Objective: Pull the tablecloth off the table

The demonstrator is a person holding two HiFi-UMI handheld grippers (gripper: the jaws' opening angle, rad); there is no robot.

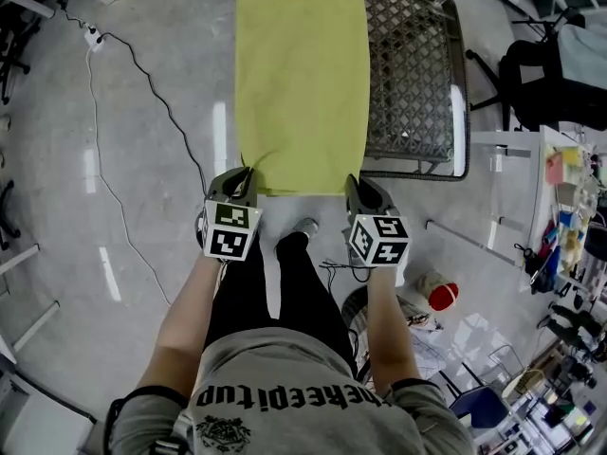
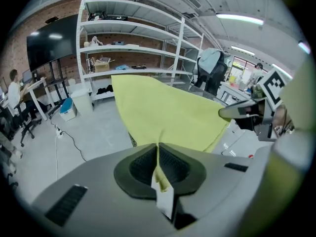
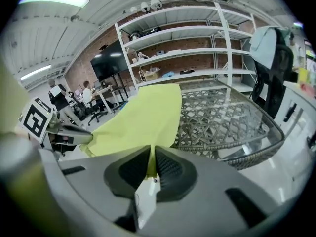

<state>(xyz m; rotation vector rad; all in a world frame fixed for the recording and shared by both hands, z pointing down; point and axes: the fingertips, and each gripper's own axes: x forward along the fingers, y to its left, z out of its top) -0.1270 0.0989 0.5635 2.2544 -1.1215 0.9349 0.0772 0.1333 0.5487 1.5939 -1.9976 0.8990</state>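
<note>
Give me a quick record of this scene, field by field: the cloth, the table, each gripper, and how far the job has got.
tablecloth: yellow, spread flat over the left part of the table, near edge reaching past the rim
table: lattice top, right part bare
left gripper: shut on the tablecloth's near left corner
right gripper: shut on the tablecloth's near right corner
progress: both corners gripped; most of the tablecloth lies on the table, not yet pulled off

White shelving, wall screen, floor power strip
</note>
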